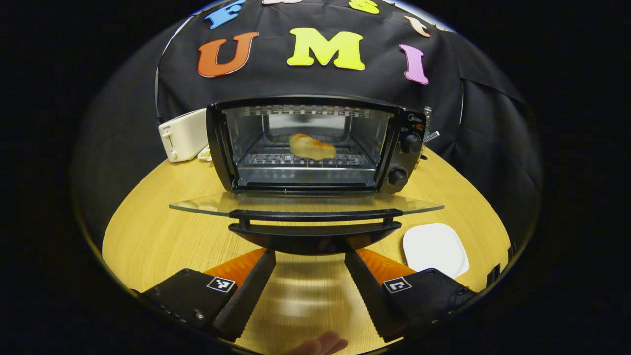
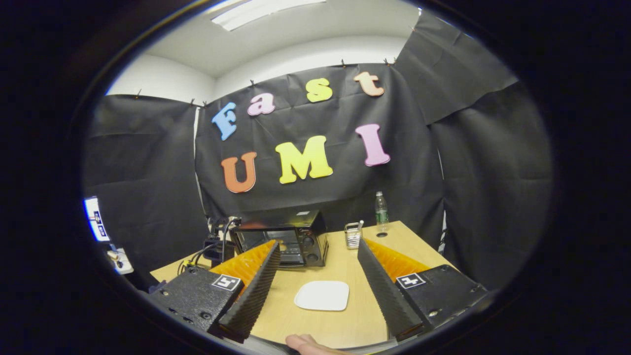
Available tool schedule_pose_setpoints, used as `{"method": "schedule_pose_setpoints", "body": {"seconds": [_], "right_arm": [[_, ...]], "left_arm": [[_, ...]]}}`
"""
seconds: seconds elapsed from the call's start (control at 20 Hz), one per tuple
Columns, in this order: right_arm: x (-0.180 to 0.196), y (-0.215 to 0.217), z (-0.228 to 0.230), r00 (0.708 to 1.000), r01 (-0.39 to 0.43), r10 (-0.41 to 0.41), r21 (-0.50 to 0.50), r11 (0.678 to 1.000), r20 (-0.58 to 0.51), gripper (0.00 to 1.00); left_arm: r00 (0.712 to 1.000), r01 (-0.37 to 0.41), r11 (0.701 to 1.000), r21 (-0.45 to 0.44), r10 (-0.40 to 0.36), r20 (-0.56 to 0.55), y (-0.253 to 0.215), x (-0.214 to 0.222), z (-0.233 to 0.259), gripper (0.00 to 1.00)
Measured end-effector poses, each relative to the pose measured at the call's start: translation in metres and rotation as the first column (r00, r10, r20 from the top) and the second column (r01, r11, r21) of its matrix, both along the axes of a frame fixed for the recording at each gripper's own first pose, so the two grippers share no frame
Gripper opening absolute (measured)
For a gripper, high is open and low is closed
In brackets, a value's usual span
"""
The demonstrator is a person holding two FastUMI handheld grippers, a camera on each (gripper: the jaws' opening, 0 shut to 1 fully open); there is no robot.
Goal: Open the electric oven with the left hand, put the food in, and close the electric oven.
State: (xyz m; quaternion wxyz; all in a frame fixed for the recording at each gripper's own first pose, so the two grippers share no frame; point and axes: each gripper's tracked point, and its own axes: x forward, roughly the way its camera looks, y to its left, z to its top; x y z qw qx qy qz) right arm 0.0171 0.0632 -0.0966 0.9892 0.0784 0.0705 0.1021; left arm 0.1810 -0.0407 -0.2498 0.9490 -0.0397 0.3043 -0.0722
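The black electric oven (image 1: 315, 143) stands open ahead in the left gripper view, its glass door (image 1: 305, 203) lowered flat toward me. A golden piece of bread (image 1: 311, 147) lies on the wire rack inside. My left gripper (image 1: 310, 256) is open, its fingertips just below and in front of the door's black handle (image 1: 315, 215), holding nothing. In the right gripper view the oven (image 2: 300, 239) sits farther off, partly behind one finger. My right gripper (image 2: 318, 244) is raised above the table, open and empty.
A white plate (image 1: 435, 249) (image 2: 323, 296) lies empty on the wooden table (image 1: 162, 231), right of the door. A white toaster (image 1: 182, 135) stands left of the oven. A utensil holder (image 2: 352, 235) and a water bottle (image 2: 380, 209) stand at the back right.
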Motion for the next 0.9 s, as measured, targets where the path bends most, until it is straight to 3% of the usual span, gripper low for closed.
{"method": "schedule_pose_setpoints", "body": {"seconds": [0.45, 0.75, 0.8, 0.9], "right_arm": [[0.006, -0.015, -0.004, 0.999, 0.037, -0.037, 0.014, 0.999, -0.025, 1.00], [-0.003, -0.015, 0.006, 0.998, 0.055, -0.054, 0.025, 0.998, -0.025, 0.95], [-0.005, -0.014, 0.011, 0.998, 0.054, -0.054, 0.022, 0.998, -0.020, 1.00], [-0.010, -0.013, 0.020, 0.999, 0.054, -0.053, 0.022, 0.998, -0.008, 1.00]], "left_arm": [[0.992, -0.040, 0.999, -0.016, 0.042, 0.122, 0.023, 0.034, 0.073, 0.95], [0.962, -0.042, 0.994, -0.104, 0.068, 0.263, 0.032, -0.014, 0.147, 0.93], [0.955, -0.043, 0.994, -0.105, 0.072, 0.288, 0.037, -0.024, 0.159, 0.93], [0.939, -0.056, 0.993, -0.106, 0.088, 0.333, 0.044, -0.046, 0.180, 0.93]]}}
